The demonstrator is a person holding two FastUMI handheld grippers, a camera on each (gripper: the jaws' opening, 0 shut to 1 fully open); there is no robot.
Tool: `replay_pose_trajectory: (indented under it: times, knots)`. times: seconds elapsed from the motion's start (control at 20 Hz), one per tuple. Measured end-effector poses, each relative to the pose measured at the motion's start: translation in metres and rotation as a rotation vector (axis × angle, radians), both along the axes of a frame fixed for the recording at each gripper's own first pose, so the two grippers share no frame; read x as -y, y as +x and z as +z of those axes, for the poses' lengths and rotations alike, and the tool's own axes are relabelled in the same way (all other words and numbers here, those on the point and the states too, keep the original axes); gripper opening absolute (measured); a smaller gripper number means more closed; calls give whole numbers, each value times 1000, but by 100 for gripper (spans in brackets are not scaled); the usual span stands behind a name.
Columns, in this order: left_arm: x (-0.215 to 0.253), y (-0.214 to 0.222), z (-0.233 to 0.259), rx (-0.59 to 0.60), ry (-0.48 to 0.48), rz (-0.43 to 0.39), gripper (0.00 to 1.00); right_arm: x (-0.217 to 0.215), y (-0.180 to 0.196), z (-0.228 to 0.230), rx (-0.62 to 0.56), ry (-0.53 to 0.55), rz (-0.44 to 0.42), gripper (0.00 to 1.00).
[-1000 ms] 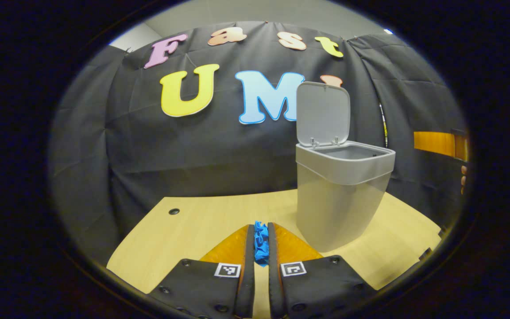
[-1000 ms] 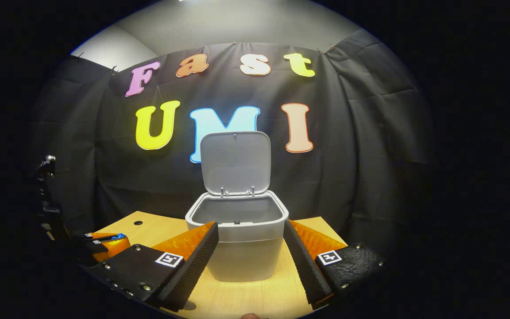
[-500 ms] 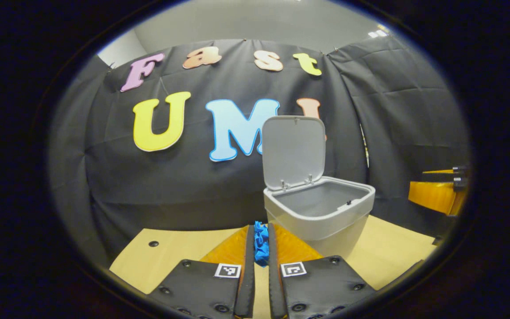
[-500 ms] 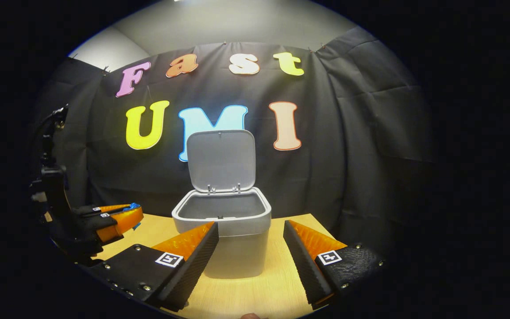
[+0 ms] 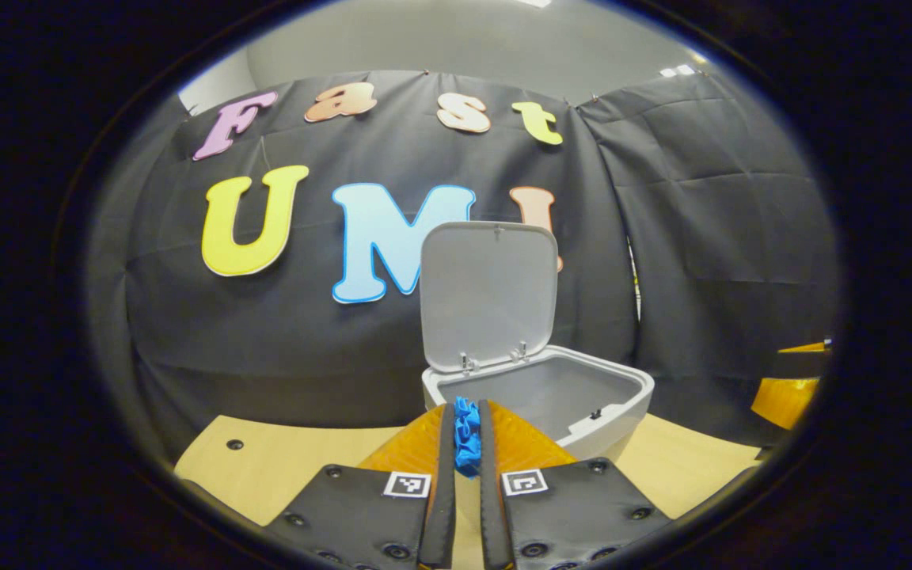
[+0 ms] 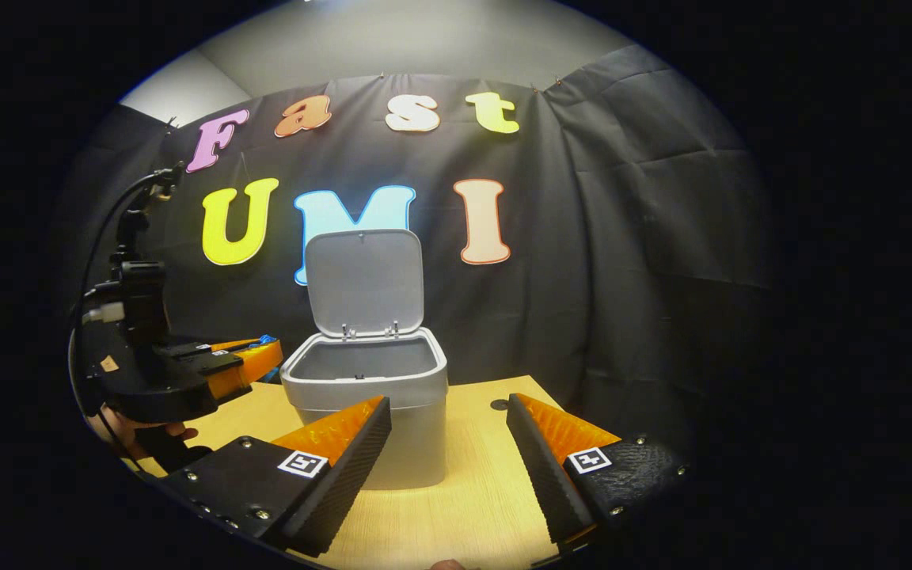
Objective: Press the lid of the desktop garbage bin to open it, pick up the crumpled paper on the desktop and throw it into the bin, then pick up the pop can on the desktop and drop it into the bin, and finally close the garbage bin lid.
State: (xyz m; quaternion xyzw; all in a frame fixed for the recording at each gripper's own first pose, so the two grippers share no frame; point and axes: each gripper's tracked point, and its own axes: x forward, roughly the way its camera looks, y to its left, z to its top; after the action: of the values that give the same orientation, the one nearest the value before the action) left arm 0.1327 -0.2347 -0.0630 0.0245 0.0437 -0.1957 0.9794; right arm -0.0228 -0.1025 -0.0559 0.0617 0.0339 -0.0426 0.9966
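Black cloth hangs behind a pale wooden worktop (image 6: 456,507), and a grey bin (image 6: 393,443) stands on that worktop with its lid (image 6: 363,279) swung up and upright at the back, hinged to the rear rim.

Left gripper view: the left tongs (image 5: 461,431) are drawn narrow, both fingers pressed on a wad of blue crumpled paper (image 5: 466,435) held between them. The tips sit just at the near rim of the bin (image 5: 551,396), above the worktop (image 5: 282,467), and the paper is outside the opening, not yet in it. From here the bin's grey inside is open to sight, with the lid (image 5: 490,291) rising behind it. At the far right of the bin, an orange part of the other gripper (image 5: 788,392) shows at the edge.

Right gripper view: the right tongs (image 6: 448,423) are spread wide with nothing between them, their fingers framing the front of the bin, one on each side, apart from it. To the left of the bin, the left tongs (image 6: 266,356) reach toward its rim, level with it, a speck of blue paper (image 6: 267,340) at their tip. A person's hand (image 6: 135,431) shows beneath that gripper's dark body, with a cable looping up behind it.
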Motion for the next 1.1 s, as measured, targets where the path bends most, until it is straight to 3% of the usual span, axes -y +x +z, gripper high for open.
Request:
replay_pose_trajectory:
  times: [0.2, 0.25, 0.4, 0.45, 0.6, 0.95, 1.1]
  knots:
    - [22, 12, 7, 31, 3, -31, 28, 6, -7, -5, -11, 3, -20, 95]
    - [28, 15, 4, 30, 10, -41, 21, 7, -8, -7, -15, 6, -24, 95]
    - [42, 21, -4, 7, 16, -61, 23, 9, -11, -8, -18, 9, -33, 95]
    - [43, 23, -6, -3, 16, -62, 16, 10, -12, -9, -17, 11, -36, 95]
    - [46, 22, -3, -5, 6, -70, 40, 12, -14, -9, -16, 17, -44, 95]
    - [51, 15, 1, -3, -2, -111, 64, 7, -12, -10, -14, 33, -41, 95]
    - [49, 11, 4, -2, -15, -111, 89, 1, -13, -9, -7, 25, -27, 95]
